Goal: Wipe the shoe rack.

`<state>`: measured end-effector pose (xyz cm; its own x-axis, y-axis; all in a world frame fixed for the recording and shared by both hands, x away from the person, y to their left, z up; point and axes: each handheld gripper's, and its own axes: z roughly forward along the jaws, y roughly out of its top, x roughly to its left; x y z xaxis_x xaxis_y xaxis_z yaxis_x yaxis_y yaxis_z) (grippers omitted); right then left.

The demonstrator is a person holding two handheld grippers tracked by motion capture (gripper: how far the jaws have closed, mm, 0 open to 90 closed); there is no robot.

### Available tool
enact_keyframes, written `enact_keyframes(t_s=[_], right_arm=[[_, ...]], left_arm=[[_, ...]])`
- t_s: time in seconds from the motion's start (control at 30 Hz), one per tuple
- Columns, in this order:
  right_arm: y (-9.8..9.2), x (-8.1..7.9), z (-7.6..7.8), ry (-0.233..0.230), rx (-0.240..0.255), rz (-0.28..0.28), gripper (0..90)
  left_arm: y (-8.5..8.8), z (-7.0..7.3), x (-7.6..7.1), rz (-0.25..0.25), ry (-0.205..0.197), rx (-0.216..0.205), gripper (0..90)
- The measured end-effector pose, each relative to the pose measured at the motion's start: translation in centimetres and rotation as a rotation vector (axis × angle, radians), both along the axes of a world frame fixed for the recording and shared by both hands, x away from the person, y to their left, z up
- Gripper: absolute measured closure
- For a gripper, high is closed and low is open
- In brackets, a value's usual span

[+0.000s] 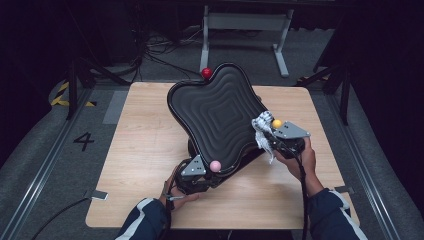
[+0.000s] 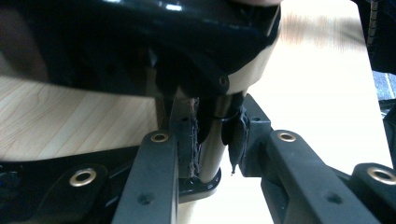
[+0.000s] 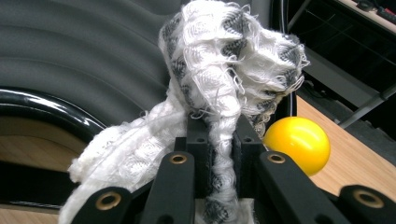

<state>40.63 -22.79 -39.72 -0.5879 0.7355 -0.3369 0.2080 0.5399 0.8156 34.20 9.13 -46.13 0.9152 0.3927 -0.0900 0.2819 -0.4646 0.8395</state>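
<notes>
A black tray (image 1: 220, 112) with a rippled surface and a wavy outline stands tilted on the wooden table (image 1: 140, 160), its far corner raised. Coloured knobs sit at its corners: red (image 1: 206, 73), pink (image 1: 215, 165) and yellow (image 1: 276, 123). My left gripper (image 1: 196, 175) is at the tray's near corner, beside the pink knob. In the left gripper view it (image 2: 210, 154) is shut on a shiny post (image 2: 212, 144) under the tray (image 2: 140, 42). My right gripper (image 1: 272, 139) is shut on a white and grey cloth (image 1: 262, 131) at the tray's right edge. The bunched cloth (image 3: 224, 70) lies against the tray (image 3: 70, 51), with the yellow knob (image 3: 296, 142) just beside it.
The table's bare wood spreads to the left and along the front edge. Behind the table stands a white metal frame (image 1: 245, 22), with cables (image 1: 160, 55) on the grey floor. A number 4 (image 1: 83, 141) is marked on the floor at the left.
</notes>
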Motion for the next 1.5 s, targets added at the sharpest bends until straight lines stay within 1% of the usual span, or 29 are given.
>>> enact_keyframes(t_s=[0.13,0.2,0.27,0.33,0.4,0.43,0.47,0.53,0.57,0.6,0.67,0.73,0.8,0.83,0.9,0.93,1.0,1.03,1.07,1.1,1.13,1.17,1.2,1.23,1.3,1.37,1.4,1.47,1.5], right_arm=[[-0.1,0.0,0.0,0.007,0.014,0.002,81.4],[-0.1,0.0,-0.1,0.002,0.012,0.000,81.4],[-0.1,0.0,-0.1,0.000,0.013,-0.001,81.5],[-0.1,-0.1,-0.1,0.002,0.011,0.000,81.5],[-0.1,-0.1,-0.1,0.003,0.010,0.000,81.4],[0.0,-0.1,0.0,0.002,0.009,0.000,81.5],[0.0,-0.1,0.0,0.002,0.008,-0.001,81.4],[0.0,-0.1,0.0,0.002,0.008,0.000,81.5],[0.0,-0.2,0.0,0.003,0.007,0.000,81.5],[0.0,-0.2,0.0,0.003,0.007,0.000,81.5],[0.0,-0.2,0.0,0.007,0.008,-0.001,81.4],[0.0,-0.2,0.0,0.007,0.007,0.000,81.4],[0.0,-0.2,0.0,0.007,0.006,0.000,81.5],[0.0,-0.2,0.0,0.007,0.006,0.000,81.4],[0.0,-0.2,0.0,0.005,0.004,0.001,81.4],[0.0,-0.2,0.0,0.004,0.003,0.000,81.4],[0.0,-0.2,0.0,0.007,0.005,0.002,81.4],[0.0,-0.2,0.0,0.008,0.005,0.002,81.4],[0.0,-0.2,0.0,0.007,0.004,0.002,81.4],[0.0,-0.2,0.0,0.008,0.004,0.002,81.3],[0.0,-0.2,0.0,0.008,0.004,0.002,81.3],[0.1,-0.3,0.1,0.006,0.000,0.004,81.2],[0.1,-0.3,0.1,0.004,-0.003,0.006,81.3],[0.2,-0.3,0.1,0.005,-0.005,0.007,81.2],[0.3,-0.3,0.1,0.009,-0.004,0.010,81.1],[0.6,-0.4,0.2,0.008,-0.013,0.021,80.9],[1.2,-0.5,0.3,0.010,-0.024,0.034,80.7],[1.8,-0.7,0.3,0.003,-0.042,0.047,80.7],[1.8,-0.7,0.3,0.003,-0.042,0.047,80.7]], left_arm=[[0.3,-0.3,-0.2,0.000,0.005,0.020,69.6],[0.3,-0.6,-0.3,0.001,0.006,0.051,65.6],[0.2,-0.9,-0.6,-0.010,0.002,0.089,65.0],[0.1,-1.0,-0.8,-0.011,-0.009,0.119,62.7],[0.0,-1.2,-0.8,-0.011,-0.013,0.129,61.4],[-0.1,-1.3,-0.8,-0.008,-0.007,0.138,60.0],[-0.1,-1.5,-0.8,-0.007,-0.016,0.133,58.3],[-0.1,-1.6,-0.8,-0.004,-0.011,0.128,56.6],[-0.1,-1.6,-0.9,0.011,-0.010,0.128,55.2],[0.0,-1.7,-0.8,0.016,-0.022,0.123,52.9],[0.0,-1.8,-0.9,0.038,-0.007,0.117,48.7],[0.0,-1.7,-0.8,0.041,-0.013,0.119,46.6],[0.0,-1.7,-0.8,0.036,-0.015,0.126,41.7],[-0.1,-1.8,-0.9,0.031,-0.026,0.135,41.7],[-0.3,-1.8,-1.1,0.041,-0.028,0.145,37.1],[-0.3,-1.7,-1.0,0.037,-0.040,0.153,36.4],[-0.4,-1.7,-1.2,0.051,-0.050,0.162,37.1],[-0.4,-1.7,-1.3,0.075,-0.068,0.173,39.9],[-0.4,-1.7,-1.5,0.102,-0.083,0.178,46.4],[-0.3,-1.7,-1.5,0.097,-0.080,0.168,53.1],[-0.3,-1.7,-1.5,0.097,-0.080,0.168,58.0],[-0.1,-1.7,-1.5,0.071,-0.062,0.151,63.7],[-0.1,-1.7,-1.5,0.071,-0.062,0.151,66.1],[-0.2,-1.7,-1.5,0.060,-0.059,0.145,69.4],[-0.2,-1.7,-1.5,0.063,-0.055,0.140,69.8],[-0.1,-1.7,-1.4,0.059,-0.052,0.141,70.7],[-0.1,-1.7,-1.4,0.062,-0.045,0.131,71.3],[0.0,-1.7,-1.3,0.058,-0.035,0.127,72.1],[0.0,-1.7,-1.3,0.058,-0.035,0.127,72.3]])
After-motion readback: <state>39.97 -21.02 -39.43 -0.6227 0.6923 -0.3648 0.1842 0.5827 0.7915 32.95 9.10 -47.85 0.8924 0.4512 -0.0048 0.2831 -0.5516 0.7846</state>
